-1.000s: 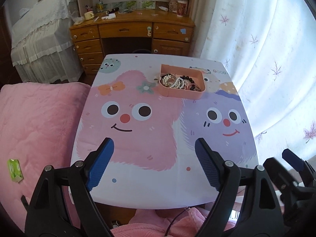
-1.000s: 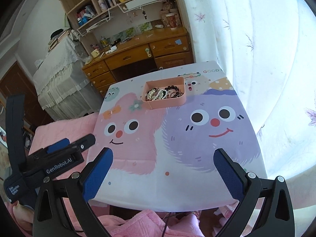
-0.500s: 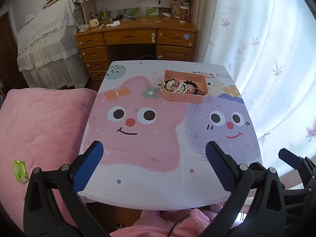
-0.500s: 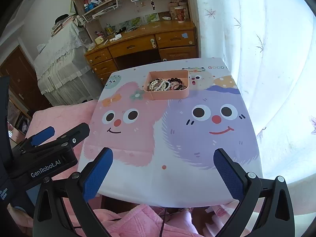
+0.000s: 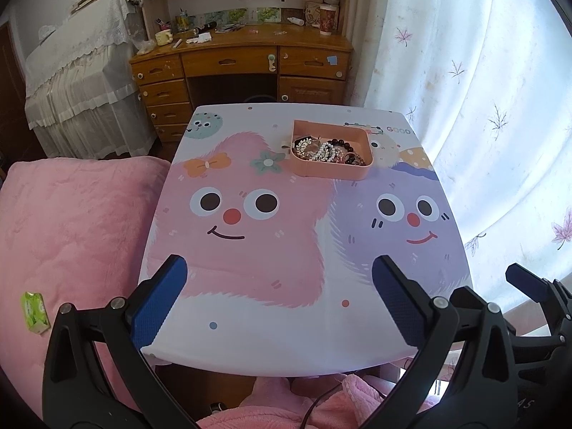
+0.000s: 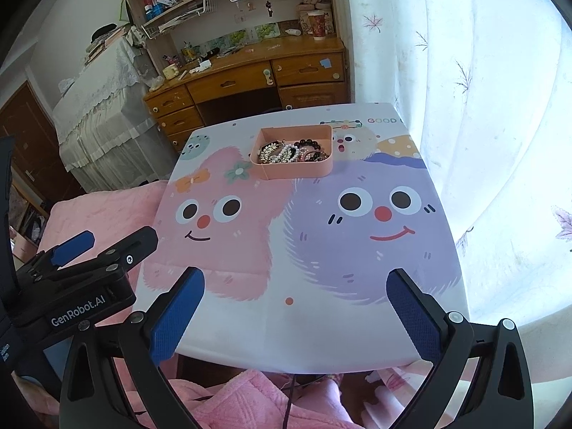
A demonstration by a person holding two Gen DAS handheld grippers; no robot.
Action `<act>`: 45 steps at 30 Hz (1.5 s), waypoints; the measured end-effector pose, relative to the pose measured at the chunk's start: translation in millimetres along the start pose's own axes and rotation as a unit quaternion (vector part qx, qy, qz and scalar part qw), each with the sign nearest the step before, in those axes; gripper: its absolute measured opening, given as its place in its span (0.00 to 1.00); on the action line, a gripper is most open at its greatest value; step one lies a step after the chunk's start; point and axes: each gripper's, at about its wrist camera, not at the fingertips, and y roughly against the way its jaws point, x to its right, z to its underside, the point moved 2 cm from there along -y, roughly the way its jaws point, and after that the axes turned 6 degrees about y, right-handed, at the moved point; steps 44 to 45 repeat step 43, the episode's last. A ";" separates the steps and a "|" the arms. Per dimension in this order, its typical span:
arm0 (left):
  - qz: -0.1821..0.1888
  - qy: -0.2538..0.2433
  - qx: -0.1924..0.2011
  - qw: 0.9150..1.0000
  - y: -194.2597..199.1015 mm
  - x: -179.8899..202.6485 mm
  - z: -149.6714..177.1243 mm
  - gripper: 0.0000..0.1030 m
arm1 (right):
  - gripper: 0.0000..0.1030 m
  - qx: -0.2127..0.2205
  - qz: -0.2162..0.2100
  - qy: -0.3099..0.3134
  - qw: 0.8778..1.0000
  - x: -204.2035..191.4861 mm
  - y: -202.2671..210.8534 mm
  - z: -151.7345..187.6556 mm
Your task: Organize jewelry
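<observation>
Since the earlier frames both claws have been pulling back and rising, so more of the near table edge is showing, and the left claw point(image 5: 279, 296) has been spreading wider. It is now hanging released and empty above the near edge of the table point(image 5: 250, 336), and the right claw point(image 6: 296, 307) is doing the same, its blue textured pads point(image 6: 177, 316) standing far apart with nothing between them. A pink fleece garment is lying just below the table edge, and a pink quilt point(image 5: 71, 221) is lying to the left.

The table top is looking smooth and glossy, printed with a pink and a purple cartoon face. Toward its far side the pink tray point(image 5: 330, 171) is sitting, a shallow rounded rectangle that seems to be stiff plastic. Inside it the jewelry point(image 5: 327, 151) is lying in one tangled heap: pearl strands, dark round beads, a leafy metal piece.

These pieces are likely light, limp and slippery, and the strands are probably snagging on each other, so a pull on one could be dragging its neighbours along. Pinching a single strand where it is arching free of the pile looks safest; the beads are offering little flat surface, so a gentle, centred grip seems wise. Beyond the table a wooden desk point(image 5: 243, 57) is standing against the wall
</observation>
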 end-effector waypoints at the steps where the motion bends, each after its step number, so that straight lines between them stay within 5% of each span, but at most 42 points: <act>1: -0.001 -0.001 0.000 1.000 0.4 -0.5 0.5 1.00 | 1.00 0.001 0.000 -0.001 1.000 -0.4 0.5 0.1; 45: -0.006 -0.009 -0.009 1.000 -11.7 1.5 -5.6 1.00 | 1.00 -0.004 0.000 -0.005 1.000 7.1 -6.2 -10.5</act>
